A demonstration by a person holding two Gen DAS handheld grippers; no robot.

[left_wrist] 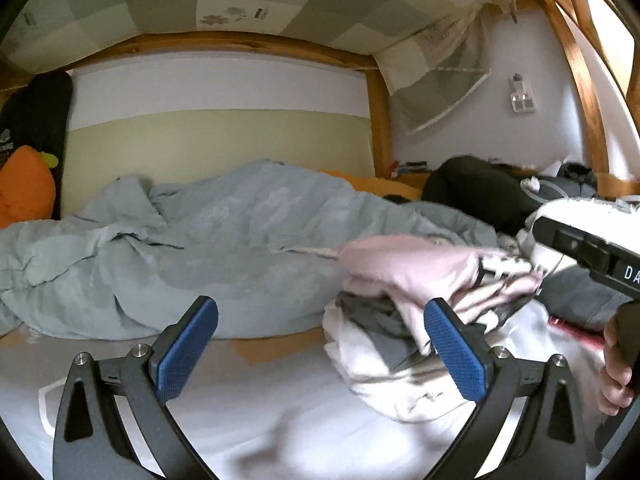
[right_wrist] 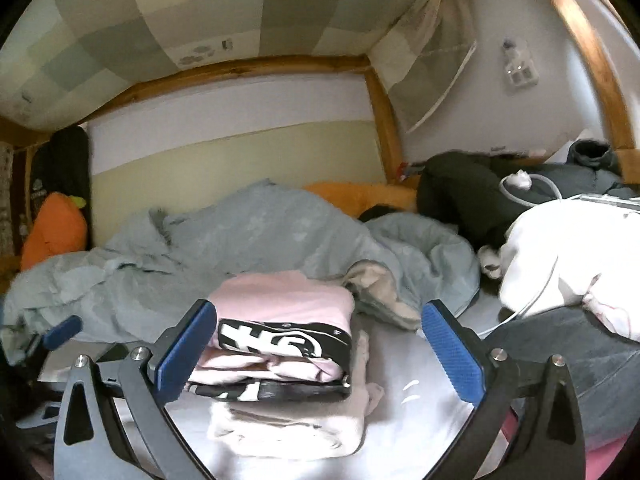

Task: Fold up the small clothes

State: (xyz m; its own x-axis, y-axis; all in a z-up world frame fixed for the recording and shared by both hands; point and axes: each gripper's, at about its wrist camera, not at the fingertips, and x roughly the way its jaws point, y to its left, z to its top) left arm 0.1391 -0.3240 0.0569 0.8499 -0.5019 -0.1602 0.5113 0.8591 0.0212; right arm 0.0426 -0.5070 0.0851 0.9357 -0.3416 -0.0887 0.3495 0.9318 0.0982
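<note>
From the left wrist view, the left gripper has its fingers spread wide with nothing between them, over the white bed sheet. The stack of folded clothes lies on the bed just beyond and to the right of the right-hand finger; here it looks loose, with grey and white layers slumping out under the pink top piece. The risk here is that finger clipping the near edge of the stack and dragging a layer out of its fold. The rumpled grey-blue duvet sits close behind, so anything pushed back could sink into it. A hand holding the other tool shows at the right edge.

From the right wrist view, the right gripper is likewise wide open and holds nothing, though the stack of folded clothes sits between its fingers, with the left finger seemingly right at the stack's side; contact I cannot tell. Pulling away sideways could topple the pink and black-and-white pieces off the pale garment beneath. A white cable trails over the bed near the right finger and could snag.
</note>
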